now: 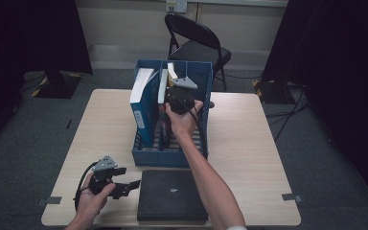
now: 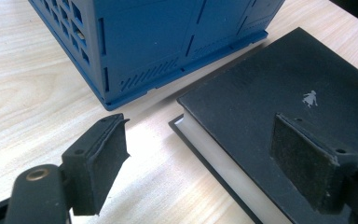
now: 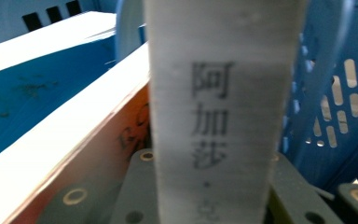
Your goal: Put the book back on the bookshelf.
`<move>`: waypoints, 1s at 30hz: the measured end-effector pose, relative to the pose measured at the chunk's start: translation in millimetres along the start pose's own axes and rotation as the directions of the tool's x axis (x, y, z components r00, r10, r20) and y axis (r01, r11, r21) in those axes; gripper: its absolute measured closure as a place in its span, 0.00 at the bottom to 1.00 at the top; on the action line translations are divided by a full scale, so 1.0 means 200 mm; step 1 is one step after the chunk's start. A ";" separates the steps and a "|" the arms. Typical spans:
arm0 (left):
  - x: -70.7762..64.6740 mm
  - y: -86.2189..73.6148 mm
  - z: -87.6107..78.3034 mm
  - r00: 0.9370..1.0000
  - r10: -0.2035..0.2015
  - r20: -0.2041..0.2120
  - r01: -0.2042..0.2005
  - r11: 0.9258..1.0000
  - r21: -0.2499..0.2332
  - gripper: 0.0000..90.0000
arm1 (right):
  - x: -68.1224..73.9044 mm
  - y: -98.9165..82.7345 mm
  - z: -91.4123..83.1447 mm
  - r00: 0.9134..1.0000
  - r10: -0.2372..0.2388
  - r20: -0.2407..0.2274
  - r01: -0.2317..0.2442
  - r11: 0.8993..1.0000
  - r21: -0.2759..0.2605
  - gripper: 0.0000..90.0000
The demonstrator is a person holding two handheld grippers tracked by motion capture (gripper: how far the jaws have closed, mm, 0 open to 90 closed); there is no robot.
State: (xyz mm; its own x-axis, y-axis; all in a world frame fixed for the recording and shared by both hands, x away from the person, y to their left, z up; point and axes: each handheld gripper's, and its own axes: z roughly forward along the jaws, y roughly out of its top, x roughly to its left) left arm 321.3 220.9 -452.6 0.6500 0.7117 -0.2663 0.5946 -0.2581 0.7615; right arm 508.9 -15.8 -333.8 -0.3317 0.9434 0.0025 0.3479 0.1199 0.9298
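Blue file rack [image 1: 172, 155] already holds 2 books; my right gripper [image 1: 179, 93] clenches a 3rd, a white-spined book [image 3: 223, 107], in the rack. Black book [image 1: 172, 194] remains beside my idle, unclenched left gripper [image 1: 124, 179].

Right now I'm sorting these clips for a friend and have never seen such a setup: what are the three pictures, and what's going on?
A person works with two hand-held clamps. The high view looks down on a wooden table. The other two pictures come from cameras riding on each clamp.

The right gripper is closed on a white-spined book, standing in a blue crate beside other books. The left gripper is open just above the table, one jaw over a black book lying flat in front of the crate.
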 end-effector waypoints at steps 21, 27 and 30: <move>0.00 0.00 0.00 1.000 0.001 -0.004 -0.001 1.000 -0.001 0.21 | -0.03 -0.15 0.09 0.999 0.006 -0.044 -0.003 0.998 0.056 0.80; -0.01 0.00 0.00 1.000 0.000 -0.006 0.000 1.000 -0.005 0.21 | -0.04 -0.16 0.06 0.998 -0.004 -0.064 0.008 0.998 0.057 0.76; -0.01 0.00 0.00 1.000 0.002 -0.002 -0.002 1.000 0.001 0.21 | -0.04 -0.18 0.03 0.997 -0.012 -0.080 0.016 0.998 0.054 0.74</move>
State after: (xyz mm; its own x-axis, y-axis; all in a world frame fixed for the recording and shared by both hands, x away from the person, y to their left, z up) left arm 320.5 219.6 -453.4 0.6502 0.7127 -0.2633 0.5938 -0.2605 0.7613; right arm 504.8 -25.5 -370.1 -0.4049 0.9141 0.0213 0.3893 0.1513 0.9086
